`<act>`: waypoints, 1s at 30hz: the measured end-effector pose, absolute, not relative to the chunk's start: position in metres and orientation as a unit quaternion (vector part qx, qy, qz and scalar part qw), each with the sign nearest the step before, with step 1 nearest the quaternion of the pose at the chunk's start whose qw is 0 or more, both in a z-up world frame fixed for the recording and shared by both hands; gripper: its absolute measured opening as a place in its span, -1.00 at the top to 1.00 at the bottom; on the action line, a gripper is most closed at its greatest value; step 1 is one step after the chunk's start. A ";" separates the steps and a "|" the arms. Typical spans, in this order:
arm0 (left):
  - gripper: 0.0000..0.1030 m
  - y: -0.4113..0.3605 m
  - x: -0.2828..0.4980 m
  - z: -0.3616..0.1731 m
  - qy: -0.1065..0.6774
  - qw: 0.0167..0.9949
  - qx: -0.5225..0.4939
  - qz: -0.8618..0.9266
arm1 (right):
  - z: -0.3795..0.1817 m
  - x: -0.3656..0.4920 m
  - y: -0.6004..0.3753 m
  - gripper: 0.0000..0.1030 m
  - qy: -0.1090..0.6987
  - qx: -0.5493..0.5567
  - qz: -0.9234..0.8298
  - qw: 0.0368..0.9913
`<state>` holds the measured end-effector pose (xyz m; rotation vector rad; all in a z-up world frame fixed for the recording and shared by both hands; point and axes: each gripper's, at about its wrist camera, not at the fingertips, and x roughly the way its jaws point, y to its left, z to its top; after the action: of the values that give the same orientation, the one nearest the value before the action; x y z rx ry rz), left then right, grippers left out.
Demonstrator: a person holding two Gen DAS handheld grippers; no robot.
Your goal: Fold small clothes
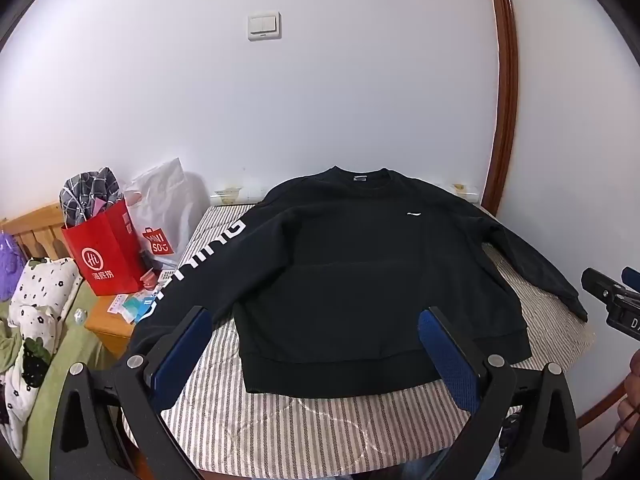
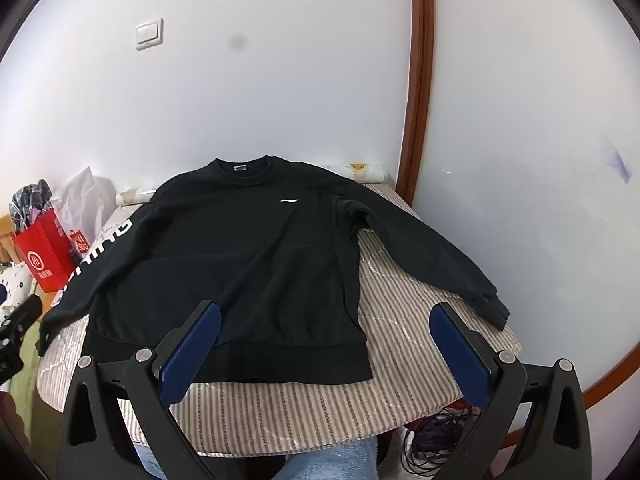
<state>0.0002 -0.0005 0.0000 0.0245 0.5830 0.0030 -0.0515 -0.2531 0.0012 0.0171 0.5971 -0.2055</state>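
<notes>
I see a black sweatshirt (image 1: 352,272) lying flat and face up on a striped pad (image 1: 280,420), collar toward the far wall, hem toward me near the front edge. It is not yet folded. A small white logo (image 1: 416,213) sits on the chest. One sleeve, with white lettering (image 1: 192,264) down it, runs off the pad's left edge; the other sleeve (image 2: 432,256) lies spread toward the right edge, its cuff near the front right corner.

My left gripper (image 1: 316,354) hovers above the hem, its blue pads (image 1: 182,350) wide apart and holding nothing. My right gripper (image 2: 326,350) hangs over the front right part of the pad, jaws likewise spread, nothing between them; its left pad overlaps the hem in the view, the right one is over bare stripes near the cuff. Whether either touches the cloth I cannot tell.

Off the left edge stand a red bag (image 1: 106,258) stuffed with plaid cloth and a white bag (image 1: 164,216) behind it, on a wooden stand (image 1: 108,320). A light switch (image 1: 263,25) is on the wall, and a brown door frame (image 1: 502,92) rises beyond the far right corner. Cables (image 2: 432,440) lie on the floor under the front right corner.
</notes>
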 end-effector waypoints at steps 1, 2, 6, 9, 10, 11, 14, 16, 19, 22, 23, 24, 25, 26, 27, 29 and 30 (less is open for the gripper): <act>-1.00 0.000 0.000 0.000 0.286 0.958 0.010 0.001 | 0.001 -0.050 -0.253 -0.99 0.294 0.008 -0.104 0.950; -1.00 0.000 0.000 0.000 0.284 0.959 0.010 -0.001 | 0.000 -0.049 -0.254 -0.99 0.296 0.008 -0.107 0.949; -1.00 -0.002 -0.005 -0.002 0.281 0.960 0.015 -0.002 | 0.001 -0.052 -0.257 -0.99 0.287 0.021 -0.106 0.952; -1.00 -0.002 -0.005 -0.004 0.281 0.960 0.014 -0.005 | 0.003 -0.052 -0.264 -0.99 0.294 0.032 -0.102 0.950; -1.00 -0.001 -0.005 -0.003 0.281 0.960 0.013 -0.006 | 0.005 -0.053 -0.265 -0.99 0.294 0.030 -0.105 0.950; -1.00 0.000 -0.004 -0.003 0.281 0.960 0.013 -0.006 | 0.008 -0.056 -0.264 -0.99 0.292 0.028 -0.107 0.950; -1.00 -0.007 -0.003 -0.002 0.282 0.959 0.020 -0.007 | 0.003 -0.053 -0.263 -0.99 0.296 0.028 -0.109 0.948; -1.00 -0.008 -0.003 -0.001 0.282 0.959 0.020 -0.006 | 0.003 -0.053 -0.262 -0.99 0.296 0.028 -0.112 0.948; -1.00 -0.009 -0.004 -0.001 0.283 0.959 0.020 -0.006 | 0.003 -0.054 -0.263 -0.99 0.295 0.030 -0.111 0.948; -1.00 -0.010 -0.005 0.001 0.283 0.959 0.018 -0.008 | 0.002 -0.054 -0.263 -0.99 0.293 0.028 -0.112 0.949; -1.00 -0.010 -0.006 0.002 0.282 0.959 0.018 -0.008 | 0.003 -0.054 -0.263 -0.99 0.294 0.027 -0.111 0.949; -1.00 -0.010 -0.006 0.002 0.281 0.959 0.019 -0.008 | 0.003 -0.054 -0.263 -0.99 0.294 0.027 -0.111 0.949; -1.00 -0.010 -0.008 0.003 0.279 0.960 0.020 -0.007 | 0.003 -0.054 -0.264 -0.99 0.294 0.025 -0.111 0.949; -1.00 -0.011 -0.007 0.004 0.279 0.960 0.021 -0.008 | 0.003 -0.055 -0.263 -0.99 0.293 0.024 -0.113 0.949; -1.00 -0.011 -0.006 0.004 0.279 0.960 0.021 -0.008 | 0.003 -0.055 -0.263 -0.99 0.293 0.024 -0.114 0.949; -1.00 -0.012 -0.006 0.004 0.279 0.960 0.021 -0.007 | 0.002 -0.056 -0.264 -0.99 0.292 0.023 -0.115 0.949; -1.00 -0.012 -0.006 0.005 0.279 0.960 0.021 -0.007 | 0.003 -0.056 -0.263 -0.99 0.292 0.023 -0.115 0.949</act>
<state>-0.0058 -0.0119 0.0048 0.0429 0.5660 -0.0150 -0.0556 -0.2633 0.0027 0.0465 0.5937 -0.2349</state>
